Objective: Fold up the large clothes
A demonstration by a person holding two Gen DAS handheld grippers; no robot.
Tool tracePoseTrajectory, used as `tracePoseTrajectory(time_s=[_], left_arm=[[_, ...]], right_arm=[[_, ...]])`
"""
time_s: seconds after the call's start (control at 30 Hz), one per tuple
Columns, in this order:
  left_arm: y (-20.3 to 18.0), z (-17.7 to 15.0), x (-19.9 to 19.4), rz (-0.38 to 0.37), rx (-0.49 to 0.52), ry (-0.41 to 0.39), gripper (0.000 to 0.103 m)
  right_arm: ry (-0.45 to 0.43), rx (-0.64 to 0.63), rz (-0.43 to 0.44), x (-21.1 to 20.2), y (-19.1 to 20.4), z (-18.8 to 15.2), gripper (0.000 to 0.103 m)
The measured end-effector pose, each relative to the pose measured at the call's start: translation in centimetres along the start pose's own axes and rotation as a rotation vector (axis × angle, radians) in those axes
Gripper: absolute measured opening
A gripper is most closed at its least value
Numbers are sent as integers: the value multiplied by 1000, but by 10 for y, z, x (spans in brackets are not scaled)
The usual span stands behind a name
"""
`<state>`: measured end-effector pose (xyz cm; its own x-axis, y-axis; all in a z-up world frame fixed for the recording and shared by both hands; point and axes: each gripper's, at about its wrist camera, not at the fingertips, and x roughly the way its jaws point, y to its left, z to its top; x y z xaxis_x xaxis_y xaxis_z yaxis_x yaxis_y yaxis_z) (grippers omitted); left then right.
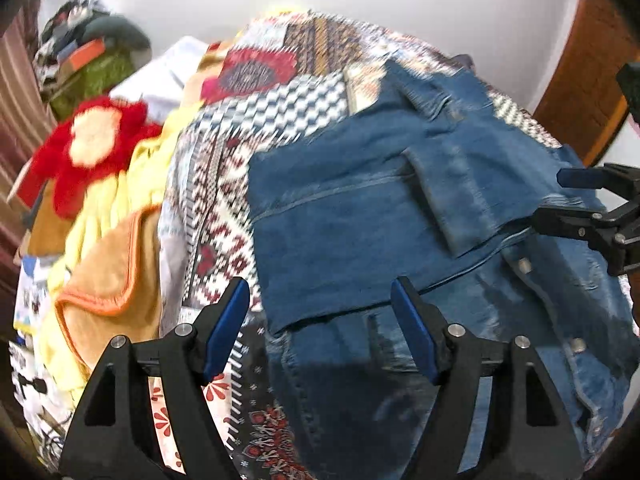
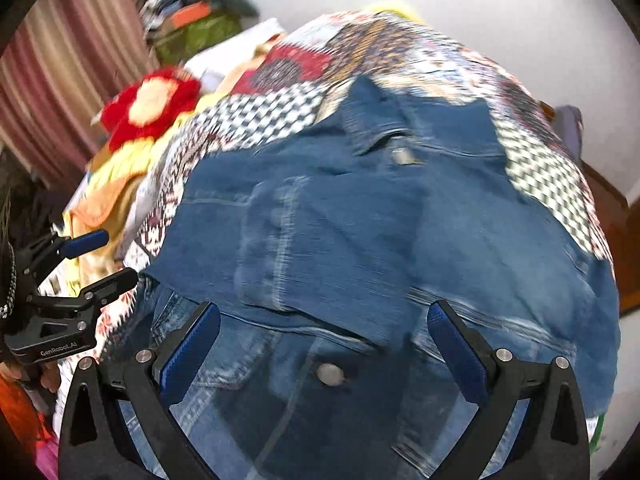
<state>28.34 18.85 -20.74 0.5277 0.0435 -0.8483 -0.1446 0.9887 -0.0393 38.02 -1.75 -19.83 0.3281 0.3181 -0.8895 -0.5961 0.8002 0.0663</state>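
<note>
A blue denim jacket (image 1: 380,216) lies on a patterned patchwork bedspread (image 1: 248,128), with a sleeve folded across its body. It also fills the right wrist view (image 2: 360,232), where a metal button (image 2: 330,374) shows near the bottom. My left gripper (image 1: 320,300) is open and empty, its blue pads (image 1: 226,320) either side of the jacket's near left edge. My right gripper (image 2: 324,320) is open and empty just above the jacket's button front. The right gripper shows at the right edge of the left wrist view (image 1: 560,196), and the left gripper shows at the left edge of the right wrist view (image 2: 108,256).
Left of the jacket lie yellow and orange cloths (image 1: 108,264) and a red flower-shaped cushion (image 1: 88,148). A pile of clothes (image 1: 88,52) stands at the back left by a striped curtain (image 2: 60,80). A wooden door frame (image 1: 588,80) is at the right.
</note>
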Motion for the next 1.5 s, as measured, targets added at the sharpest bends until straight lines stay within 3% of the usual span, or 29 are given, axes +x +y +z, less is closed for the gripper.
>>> tracePoseTrajectory(time_s=[0.13, 0.23, 0.33, 0.43, 0.53, 0.6, 0.63, 0.7, 0.8, 0.93, 1.17, 1.5], left_arm=[[7, -6, 25, -13, -21, 38, 72], [13, -7, 41, -26, -39, 61, 72], [16, -7, 52, -45, -57, 72, 72], [19, -8, 59, -62, -69, 78, 72], [18, -10, 67, -76, -75, 94, 73], [18, -12, 70, -82, -82, 101, 73], [18, -13, 71, -81, -86, 102, 74], [16, -14, 71, -73, -85, 99, 74], [13, -14, 69, -51, -70, 97, 74], [9, -14, 70, -30, -56, 103, 74], [5, -12, 72, 11, -43, 110, 74], [-1, -12, 71, 68, -16, 106, 74]], right_arm=[[80, -69, 9, 39, 25, 8, 103], [137, -72, -39, 71, 35, 10, 103], [154, -76, -93, 92, 36, 8, 103], [136, -60, -92, 96, 34, 9, 103], [109, -60, -116, 91, 30, 9, 87], [90, -69, -131, 84, 27, 10, 67], [88, -74, -116, 82, 25, 10, 62], [87, -76, -106, 79, 22, 12, 34], [76, -58, -78, 70, 16, 13, 22], [5, -35, -98, 45, 6, 11, 20], [-101, 80, -125, -11, -48, 6, 19], [-75, 310, -178, -25, -147, -37, 19]])
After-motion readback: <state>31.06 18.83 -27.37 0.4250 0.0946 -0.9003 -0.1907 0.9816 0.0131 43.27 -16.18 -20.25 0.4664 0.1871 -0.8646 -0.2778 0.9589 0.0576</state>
